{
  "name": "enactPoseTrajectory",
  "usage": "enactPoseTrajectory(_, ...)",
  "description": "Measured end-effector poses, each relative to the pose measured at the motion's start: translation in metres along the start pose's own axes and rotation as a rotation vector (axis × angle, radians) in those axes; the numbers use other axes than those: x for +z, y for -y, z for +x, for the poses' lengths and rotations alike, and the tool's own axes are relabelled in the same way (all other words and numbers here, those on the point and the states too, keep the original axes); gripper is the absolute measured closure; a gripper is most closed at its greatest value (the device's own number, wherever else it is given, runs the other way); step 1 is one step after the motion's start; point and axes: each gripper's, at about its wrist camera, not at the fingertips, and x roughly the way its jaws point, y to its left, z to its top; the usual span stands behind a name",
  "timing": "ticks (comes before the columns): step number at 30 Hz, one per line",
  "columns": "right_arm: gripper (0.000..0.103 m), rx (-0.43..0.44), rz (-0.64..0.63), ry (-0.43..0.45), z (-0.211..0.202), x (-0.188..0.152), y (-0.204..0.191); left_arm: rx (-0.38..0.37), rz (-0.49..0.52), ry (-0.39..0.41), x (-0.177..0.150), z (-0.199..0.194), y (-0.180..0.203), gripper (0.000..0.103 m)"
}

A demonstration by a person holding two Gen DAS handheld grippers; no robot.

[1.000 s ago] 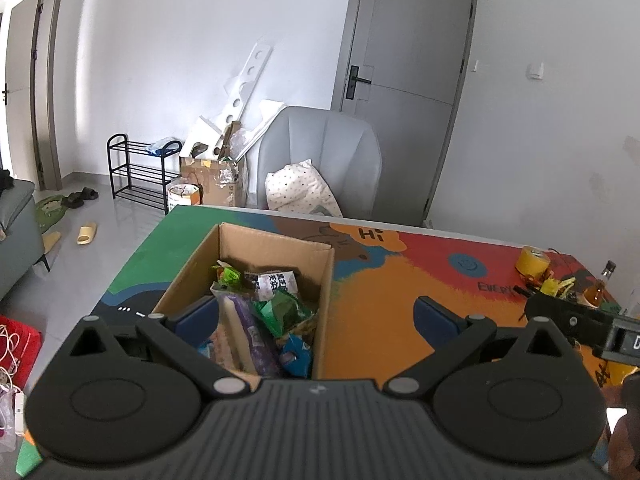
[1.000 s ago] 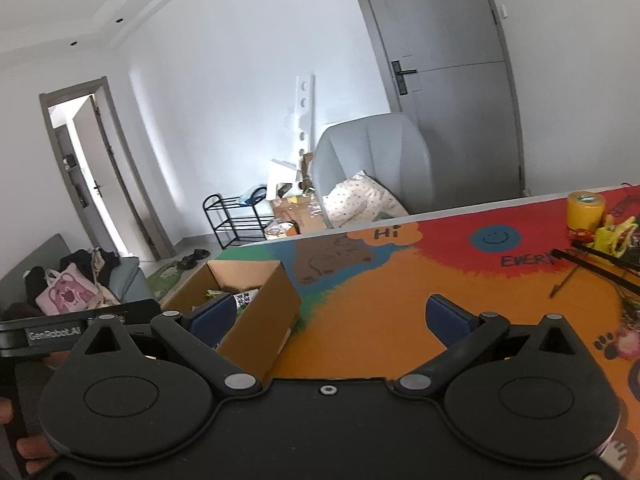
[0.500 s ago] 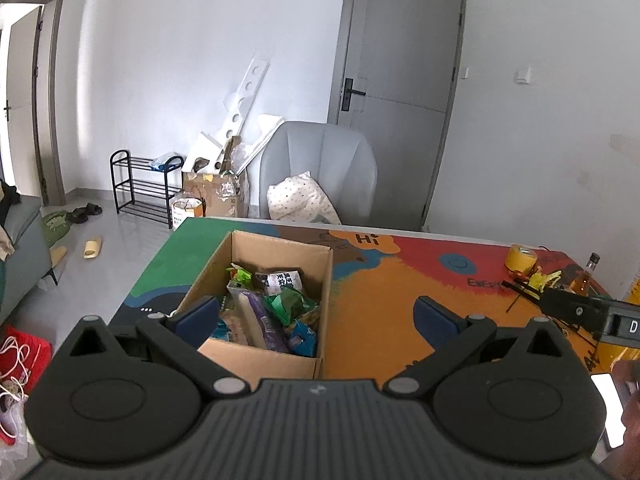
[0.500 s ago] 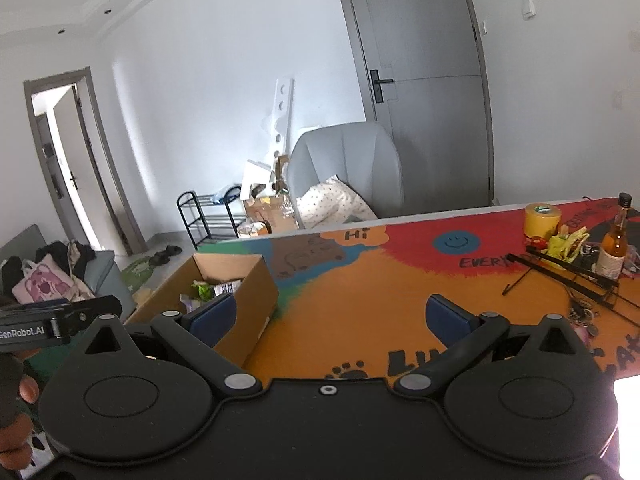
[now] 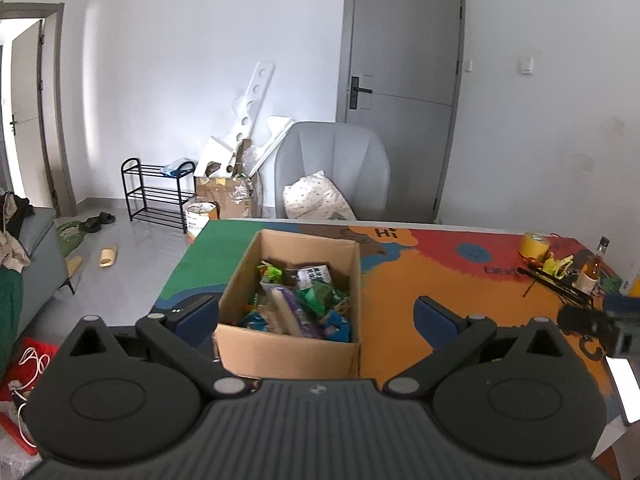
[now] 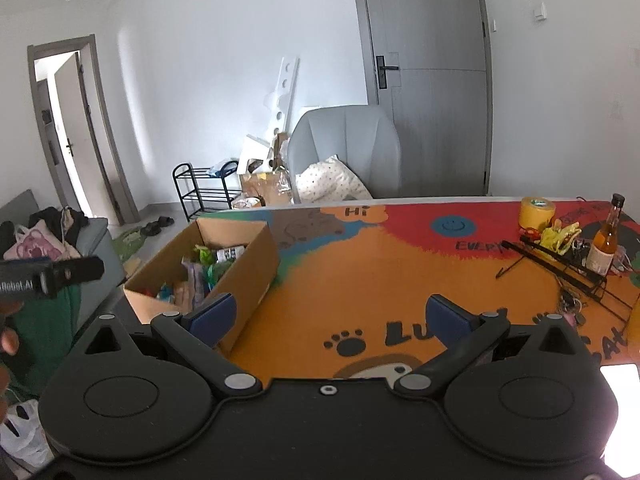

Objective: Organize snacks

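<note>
An open cardboard box (image 5: pixel 280 350) (image 6: pixel 256 264) sits on the left part of the colourful table mat (image 5: pixel 400 280) (image 6: pixel 360 280). Several snack packets (image 5: pixel 298 300) (image 6: pixel 204 268) fill it, green, purple and blue among them. My left gripper (image 5: pixel 316 314) hangs open in front of the box, above its near wall, with nothing between its blue-padded fingers. My right gripper (image 6: pixel 330 314) is open and empty too, over the orange part of the mat, to the right of the box.
A yellow tape roll (image 6: pixel 537 212), an amber bottle (image 6: pixel 606 236), a black wire rack (image 6: pixel 560 268) and small clutter crowd the table's right side. A grey chair (image 5: pixel 332 172) with a pillow stands behind the table. A sofa (image 6: pixel 80 256) is on the left.
Both grippers have pulled back and risen away from the box; the box looks smaller and more of the table shows. Both stay open and empty.
</note>
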Motion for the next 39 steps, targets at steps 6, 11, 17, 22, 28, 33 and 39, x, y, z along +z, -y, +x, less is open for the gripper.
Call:
enactPoseTrajectory(6,0.000,-0.012,0.014,0.017,-0.007,0.003,0.003,-0.012,0.009,-0.020,-0.002,0.004,0.001,0.000)
enactPoseTrajectory(11,0.000,-0.022,0.025,0.012,-0.006,0.003,0.007,-0.021,0.014,-0.033,-0.004,0.007,0.003,0.000)
enactPoseTrajectory(17,0.000,-0.023,0.030,0.008,-0.006,0.002,0.008,-0.023,0.015,-0.032,-0.004,0.006,0.004,0.000)
enactPoseTrajectory(22,0.000,-0.023,0.025,0.005,-0.006,0.002,0.007,-0.024,0.017,-0.037,-0.003,0.006,0.005,0.000)
enactPoseTrajectory(28,0.000,-0.021,0.023,0.002,-0.005,0.003,0.007,-0.025,0.017,-0.038,-0.003,0.006,0.005,0.000)
enactPoseTrajectory(33,0.000,-0.019,0.022,0.001,-0.005,0.003,0.007,-0.028,0.018,-0.044,-0.003,0.008,0.006,0.000)
enactPoseTrajectory(39,0.000,-0.014,0.014,-0.004,-0.004,0.002,0.006,-0.035,0.021,-0.048,-0.005,0.011,0.007,0.000)
